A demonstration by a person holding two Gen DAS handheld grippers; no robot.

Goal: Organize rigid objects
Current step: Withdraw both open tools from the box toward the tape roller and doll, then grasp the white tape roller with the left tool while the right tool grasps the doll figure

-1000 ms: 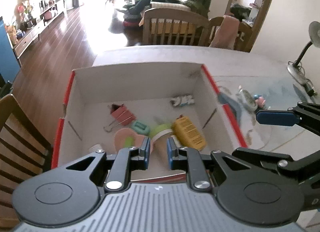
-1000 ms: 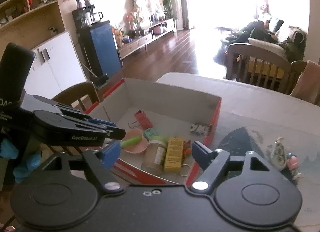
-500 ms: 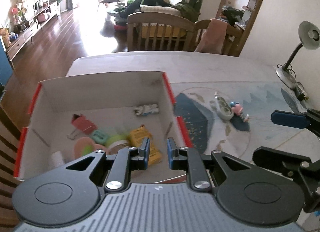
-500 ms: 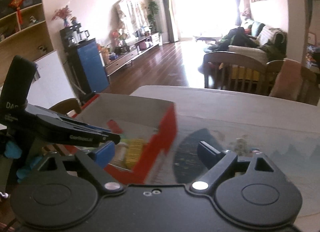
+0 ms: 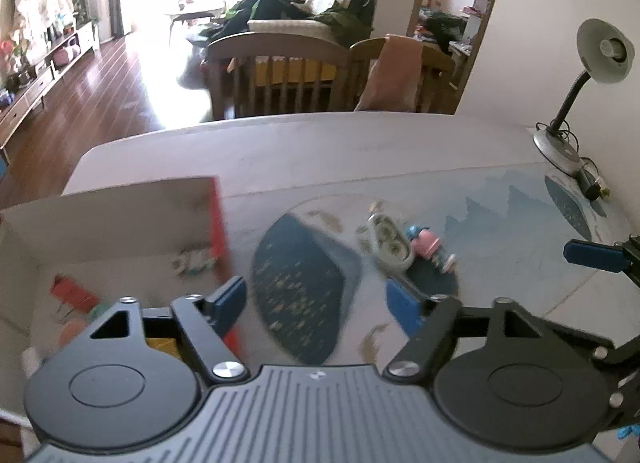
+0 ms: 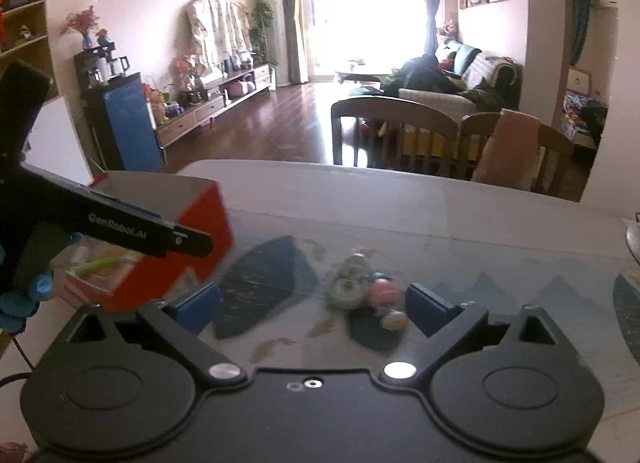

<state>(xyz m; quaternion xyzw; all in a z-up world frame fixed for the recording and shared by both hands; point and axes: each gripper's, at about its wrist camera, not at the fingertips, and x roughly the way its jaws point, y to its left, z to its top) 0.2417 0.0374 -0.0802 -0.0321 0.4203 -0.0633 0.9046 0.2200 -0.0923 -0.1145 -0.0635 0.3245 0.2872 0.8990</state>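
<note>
Diagonally lying white toy, pink figurine beside

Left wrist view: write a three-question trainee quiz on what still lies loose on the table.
1. True or false: the pink figurine already lies inside the red-edged box.
2. What lies against the figurine on the box side? A) white oval case B) yellow packet
3. Fill in: between the left gripper fingers there is ____.

Key: 1 false, it lies on the table mat. 2 A, the white oval case. 3 nothing; its fingers have just been opening.
</note>
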